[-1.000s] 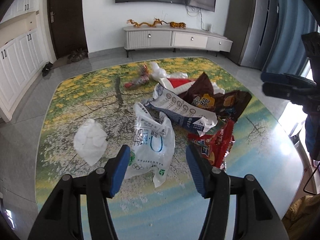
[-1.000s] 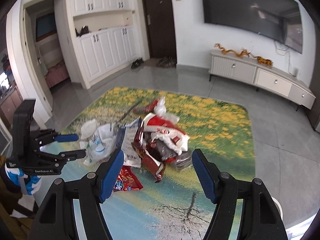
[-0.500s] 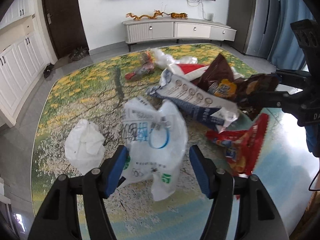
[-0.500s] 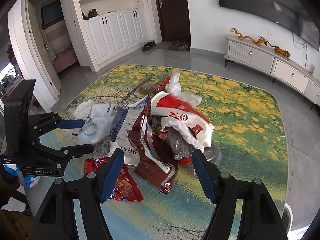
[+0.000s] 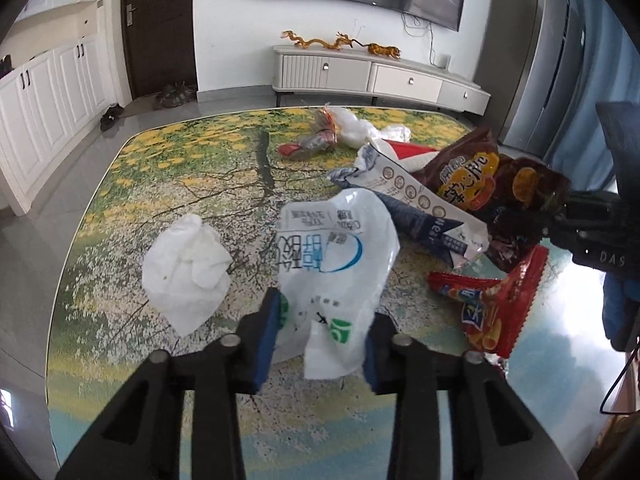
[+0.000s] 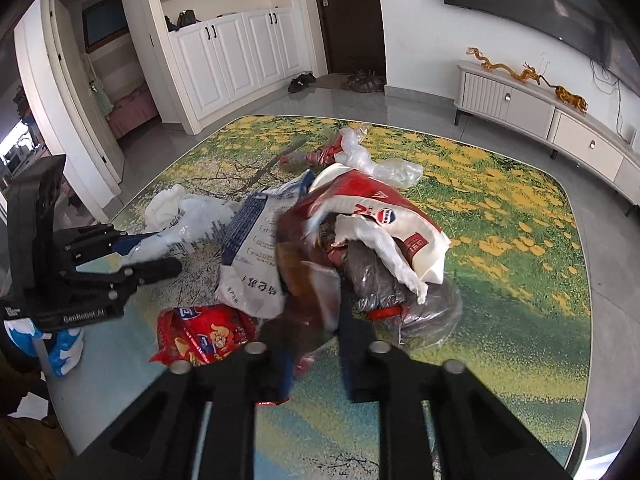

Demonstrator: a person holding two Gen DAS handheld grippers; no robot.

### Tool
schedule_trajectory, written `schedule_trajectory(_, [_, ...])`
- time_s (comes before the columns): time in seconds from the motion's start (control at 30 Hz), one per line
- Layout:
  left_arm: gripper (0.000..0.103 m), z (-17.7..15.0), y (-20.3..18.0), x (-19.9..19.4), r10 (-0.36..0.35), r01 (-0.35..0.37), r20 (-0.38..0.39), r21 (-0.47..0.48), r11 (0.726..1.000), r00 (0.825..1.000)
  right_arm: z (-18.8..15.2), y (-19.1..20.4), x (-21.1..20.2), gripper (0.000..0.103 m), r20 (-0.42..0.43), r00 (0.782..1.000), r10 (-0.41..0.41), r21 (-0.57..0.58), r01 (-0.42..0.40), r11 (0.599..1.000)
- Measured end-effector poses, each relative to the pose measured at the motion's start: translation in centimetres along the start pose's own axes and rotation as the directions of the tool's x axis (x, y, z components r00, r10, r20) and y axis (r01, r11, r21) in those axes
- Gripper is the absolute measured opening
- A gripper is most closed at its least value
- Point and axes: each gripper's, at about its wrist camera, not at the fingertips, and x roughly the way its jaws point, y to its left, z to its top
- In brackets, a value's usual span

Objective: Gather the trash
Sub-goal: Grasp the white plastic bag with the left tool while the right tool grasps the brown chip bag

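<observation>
— What's the left gripper [image 5: 320, 332] got, low in the middle of its view?

— A white plastic bag [image 5: 336, 264] with blue print, pinched between the blue pads. Left of it a crumpled white tissue [image 5: 186, 268] lies on the flowered mat [image 5: 192, 168].

— And to the right?

— A white and blue pouch [image 5: 416, 208], a brown snack bag [image 5: 472, 184] further right, then a red wrapper [image 5: 500, 308] at lower right.

— The other tool?

— The right gripper [image 6: 316, 344], bottom centre of its view, is clamped on that brown snack bag [image 6: 308, 280]. A red and white bag [image 6: 384, 220] tops the pile right of it.
</observation>
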Motion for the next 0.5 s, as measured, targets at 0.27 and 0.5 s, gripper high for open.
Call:
schedule_trajectory(0.27, [0.022,-0.4,0.1,-2.8,-0.003,0.005,0.039,-0.048,0.999,0.999,0.0,0.7,-2.6,0.014,0.048,0.999,0.002,-0.002,-0.002,1.0])
schedule_trajectory(0.5, [0.022,-0.6,-0.1,-5.8,0.008,-0.001,0.078,-0.084,0.996,0.997,-0.2,1.9,-5.8,0.014,0.102,0.995,-0.005,-0.015,0.006,1.0])
